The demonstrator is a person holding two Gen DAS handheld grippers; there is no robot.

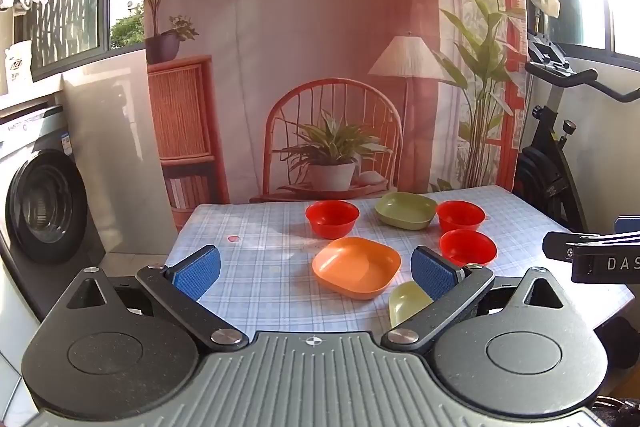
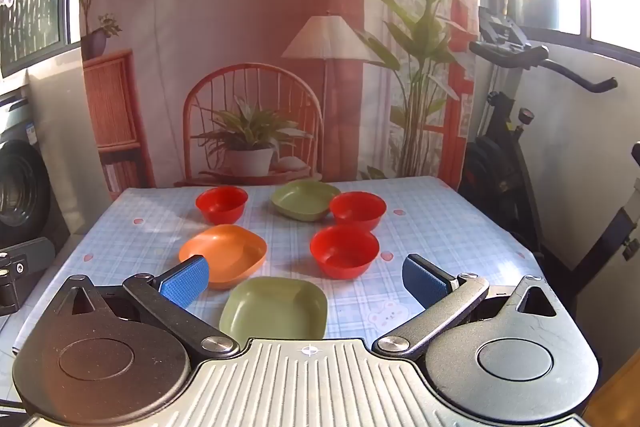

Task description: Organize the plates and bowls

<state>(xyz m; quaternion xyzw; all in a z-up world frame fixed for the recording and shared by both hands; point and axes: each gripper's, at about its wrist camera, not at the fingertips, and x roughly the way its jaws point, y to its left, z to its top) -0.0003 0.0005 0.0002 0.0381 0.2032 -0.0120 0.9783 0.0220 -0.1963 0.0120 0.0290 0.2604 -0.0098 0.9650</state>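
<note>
Sunlit and crowded, the room frames a table [image 2: 440,223] under a pale blue checked cloth, set before a printed backdrop [image 2: 256,27] of a rattan chair, a floor lamp and potted plants, with a washing machine [image 1: 44,203] at the left wall and an exercise bike [image 2: 516,115] at the right. Legible writing is scarce: the letters "DAS" show on the black body of the right gripper [image 1: 600,259] as it juts into the left wrist view, and a small cartoon rabbit [image 2: 387,311] is printed on the cloth.

Both hand-held tools hang above the near edge of the table. The left gripper [image 1: 316,273] has its blue-padded fingers spread wide, holding nothing and touching nothing; the right gripper [image 2: 304,281] is likewise spread wide and empty.

Six dishes sit apart on the cloth. An orange plate [image 2: 223,254] lies near the middle left, with a green plate [image 2: 274,309] just in front of it at the near edge. A second green plate [image 2: 304,199] sits at the far side, between a red bowl [image 2: 221,203] on the left and another red bowl [image 2: 357,209] on the right. A third red bowl [image 2: 344,250] rests just in front of that one.
</note>
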